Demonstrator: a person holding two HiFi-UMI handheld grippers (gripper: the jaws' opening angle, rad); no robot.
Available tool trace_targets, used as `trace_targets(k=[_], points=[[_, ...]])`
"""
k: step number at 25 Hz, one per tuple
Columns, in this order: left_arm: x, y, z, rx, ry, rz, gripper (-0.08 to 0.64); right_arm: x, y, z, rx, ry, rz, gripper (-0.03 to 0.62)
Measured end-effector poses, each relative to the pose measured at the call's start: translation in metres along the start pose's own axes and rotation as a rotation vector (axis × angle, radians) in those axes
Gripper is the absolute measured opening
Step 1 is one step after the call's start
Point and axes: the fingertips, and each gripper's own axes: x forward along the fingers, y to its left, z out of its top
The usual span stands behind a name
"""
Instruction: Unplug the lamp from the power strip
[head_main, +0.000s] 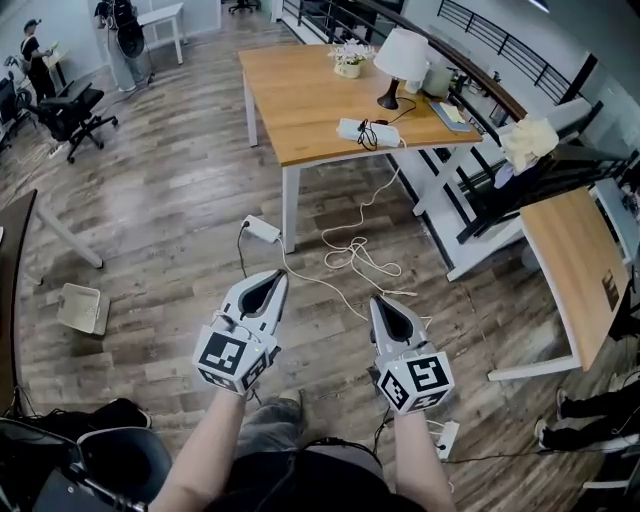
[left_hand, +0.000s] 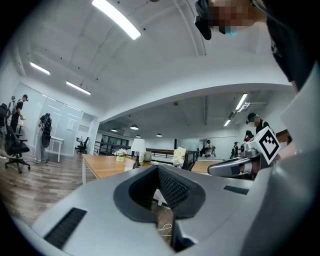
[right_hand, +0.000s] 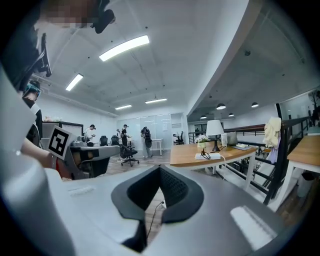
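- Left tool (head_main: 277, 276): held low over the wood floor (head_main: 170, 210), near side of the scene, tip pointing toward the far desk (head_main: 300, 100). Jaws pressed together, nothing between them.
- Right tool (head_main: 379, 301): just right of the left one, the two apart. Jaws pressed together, nothing held.
- Lamp (head_main: 400, 62): white shade, dark base, upright at the far right part of the desk, well apart from both tools.
- Power strip (head_main: 360, 130): white, lying on the desk's near edge, in front of the lamp. A black lead (head_main: 385, 120) runs from the lamp base to it; whether the plug is seated is too small to tell.
- Flower pot (head_main: 349, 62): on the desk, left of the lamp.
- White cable (head_main: 355, 250): loose loops on the floor below the desk.
- Floor socket block (head_main: 262, 229): white, beside the desk leg.
- Office chair (head_main: 70, 110): black, far left.
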Motion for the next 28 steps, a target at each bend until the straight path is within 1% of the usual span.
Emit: trace_targets(k=[4, 11, 16, 21, 28], points=[[0.024, 0.017, 0.0, 0.0, -0.002, -0.01, -0.005, 0.024, -0.011, 0.005, -0.003, -0.015, -0.007, 0.008], [0.063, 0.03, -0.009, 0.0, 0.019, -0.02, -0.005, 0.053, -0.043, 0.006, 0.022, -0.019, -0.017, 0.008], [0.104, 0.052, -0.013, 0.004, 0.027, -0.006, -0.005, 0.092, -0.079, 0.009, 0.031, -0.024, -0.009, 0.008], [0.161, 0.081, -0.011, 0.0, 0.024, 0.008, -0.005, 0.142, -0.12, 0.02, 0.024, -0.017, 0.013, 0.008], [0.235, 0.108, -0.013, -0.013, 0.033, 0.028, -0.005, 0.2, -0.177, 0.025, 0.025, 0.015, 0.039, 0.008]])
